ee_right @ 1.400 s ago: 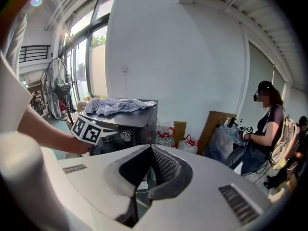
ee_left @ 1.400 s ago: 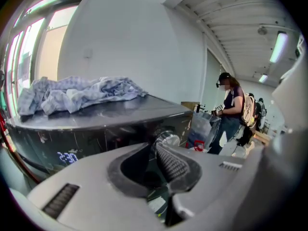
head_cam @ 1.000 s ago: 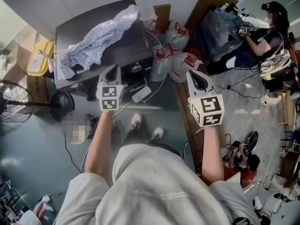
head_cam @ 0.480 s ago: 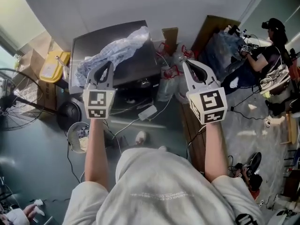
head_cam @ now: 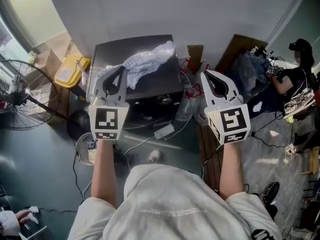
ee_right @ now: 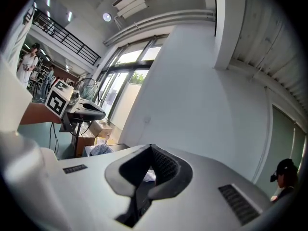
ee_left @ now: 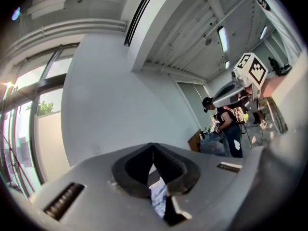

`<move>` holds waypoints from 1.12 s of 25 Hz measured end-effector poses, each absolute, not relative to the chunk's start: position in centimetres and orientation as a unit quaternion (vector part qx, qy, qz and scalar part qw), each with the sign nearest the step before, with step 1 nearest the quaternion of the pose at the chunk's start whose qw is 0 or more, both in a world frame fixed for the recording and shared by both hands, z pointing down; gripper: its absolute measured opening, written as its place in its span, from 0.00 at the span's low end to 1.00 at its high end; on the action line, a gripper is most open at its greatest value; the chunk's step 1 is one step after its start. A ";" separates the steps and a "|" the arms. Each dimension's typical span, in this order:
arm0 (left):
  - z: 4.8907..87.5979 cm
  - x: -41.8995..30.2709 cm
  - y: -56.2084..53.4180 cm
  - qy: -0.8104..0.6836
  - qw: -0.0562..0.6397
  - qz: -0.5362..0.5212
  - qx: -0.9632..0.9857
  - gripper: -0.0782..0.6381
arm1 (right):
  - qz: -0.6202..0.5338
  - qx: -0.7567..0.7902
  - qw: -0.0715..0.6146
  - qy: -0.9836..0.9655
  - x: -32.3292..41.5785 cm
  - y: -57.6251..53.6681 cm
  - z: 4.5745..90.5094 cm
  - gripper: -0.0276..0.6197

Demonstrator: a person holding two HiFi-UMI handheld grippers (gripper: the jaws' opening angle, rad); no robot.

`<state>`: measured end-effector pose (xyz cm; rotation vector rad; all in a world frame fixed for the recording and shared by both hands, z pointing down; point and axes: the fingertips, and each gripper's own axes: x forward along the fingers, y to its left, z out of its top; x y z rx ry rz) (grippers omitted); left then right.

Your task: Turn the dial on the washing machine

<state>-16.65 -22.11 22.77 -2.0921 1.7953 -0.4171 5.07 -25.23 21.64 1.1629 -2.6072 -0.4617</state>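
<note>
Washing machine untouched, beyond fingers of left gripper, right gripper

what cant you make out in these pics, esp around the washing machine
- dial: head view; the washing machine front is dark, tiny and partly behind the left gripper, so no dial can be picked out.
- machine top: head view; partly covered by the cloth.
- machine in both gripper views: the gripper bodies block it; only a scrap of cloth shows past the fingers.
- person at right: face blurred over.
</note>
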 end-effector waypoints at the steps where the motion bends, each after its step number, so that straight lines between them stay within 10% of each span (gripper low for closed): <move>1: 22.3 -16.6 -21.8 0.632 0.178 -0.144 -0.740 0.13 | -0.161 0.397 0.123 -0.895 4.8 -25.1 21.4 0.06; 28: 22.6 -18.3 -21.9 0.622 0.171 -0.143 -0.751 0.13 | -0.154 0.375 0.135 -0.904 1.0 -26.0 23.2 0.07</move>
